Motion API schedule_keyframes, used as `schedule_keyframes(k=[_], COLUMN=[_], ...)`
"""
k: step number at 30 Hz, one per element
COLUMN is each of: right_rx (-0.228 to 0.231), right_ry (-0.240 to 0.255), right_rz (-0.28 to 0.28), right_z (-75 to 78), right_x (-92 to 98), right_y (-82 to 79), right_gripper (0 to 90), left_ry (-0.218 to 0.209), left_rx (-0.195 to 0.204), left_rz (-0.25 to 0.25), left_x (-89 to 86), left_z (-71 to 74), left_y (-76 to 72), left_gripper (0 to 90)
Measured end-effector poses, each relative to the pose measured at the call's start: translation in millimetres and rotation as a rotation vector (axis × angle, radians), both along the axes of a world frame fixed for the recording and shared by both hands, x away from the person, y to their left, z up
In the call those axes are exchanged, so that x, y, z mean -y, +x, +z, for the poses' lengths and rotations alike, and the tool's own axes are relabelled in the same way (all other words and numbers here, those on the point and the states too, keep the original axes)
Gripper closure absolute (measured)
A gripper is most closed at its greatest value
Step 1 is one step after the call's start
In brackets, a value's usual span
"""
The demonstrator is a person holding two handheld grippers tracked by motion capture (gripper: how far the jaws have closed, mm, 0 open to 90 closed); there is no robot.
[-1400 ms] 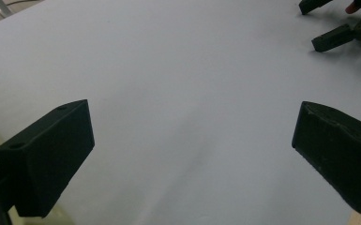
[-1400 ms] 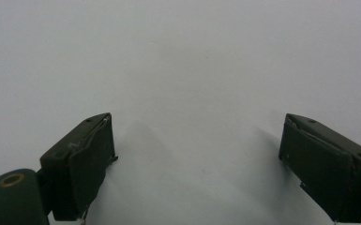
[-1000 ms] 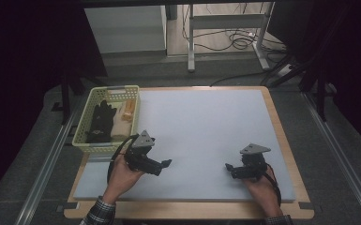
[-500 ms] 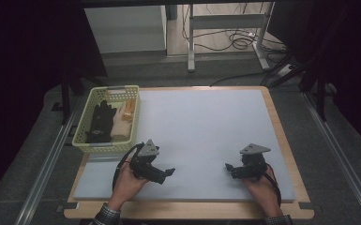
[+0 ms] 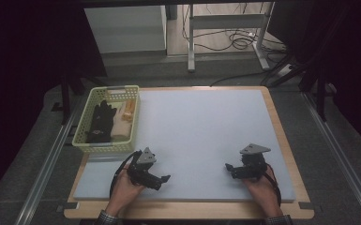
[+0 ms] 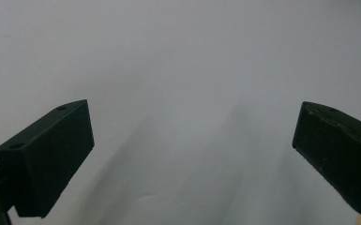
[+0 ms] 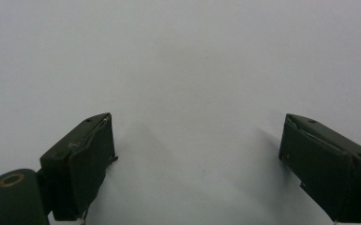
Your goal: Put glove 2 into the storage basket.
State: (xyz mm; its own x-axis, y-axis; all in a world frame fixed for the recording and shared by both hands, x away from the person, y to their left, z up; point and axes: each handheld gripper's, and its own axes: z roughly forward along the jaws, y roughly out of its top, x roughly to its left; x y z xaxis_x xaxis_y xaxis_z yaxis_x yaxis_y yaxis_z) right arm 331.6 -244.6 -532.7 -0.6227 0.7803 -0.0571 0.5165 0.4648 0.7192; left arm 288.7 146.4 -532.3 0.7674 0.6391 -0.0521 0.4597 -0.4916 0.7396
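My left gripper point(image 5: 162, 180) rests low over the pale grey mat point(image 5: 201, 126) near the front left, held in a hand, jaws pointing right. In the left gripper view its black jaws stand wide apart, and the left gripper point(image 6: 192, 115) is open with bare mat between them. My right gripper point(image 5: 229, 169) sits near the front right, jaws pointing left. The right gripper view shows the right gripper point(image 7: 197, 122) open too, with nothing between its fingers point(image 7: 82, 159).
A pale yellow basket point(image 5: 104, 147) stands at the mat's left edge. It holds a black glove point(image 5: 99, 123), a cream item point(image 5: 120, 126) and a tan item point(image 5: 129, 110). A wooden board point(image 5: 281, 136) frames the mat. Cables lie on the floor behind.
My left gripper has slid toward the front edge and slightly right, away from the basket. The right gripper has stayed nearly still.
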Motion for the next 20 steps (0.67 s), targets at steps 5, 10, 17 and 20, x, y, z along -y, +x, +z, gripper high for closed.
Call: schedule_keyframes(k=[5,10,17,20], right_rx=[0.001,0.002,0.003,0.003], right_ry=[-0.001,-0.002,-0.003,-0.003], right_rz=[0.000,0.000,0.001,0.001], right_z=[0.0,0.1,0.1,-0.2], right_x=[-0.1,-0.2,-0.2,-0.1], right_y=[0.0,0.0,-0.1,-0.4], right_gripper=[10.3,10.3,10.3,10.3], left_ry=[0.016,0.066,0.068,0.070], left_rx=[-0.023,-0.029,-0.035,-0.032], left_rz=[-0.002,-0.004,-0.005,-0.005], left_x=[-5.1,-5.2,-5.0,-4.7], left_z=[-9.1,-17.1,-17.5,-17.5], left_y=[-1.0,-1.7,-1.5,-1.7], left_gripper=[0.0,0.0,0.0,0.0])
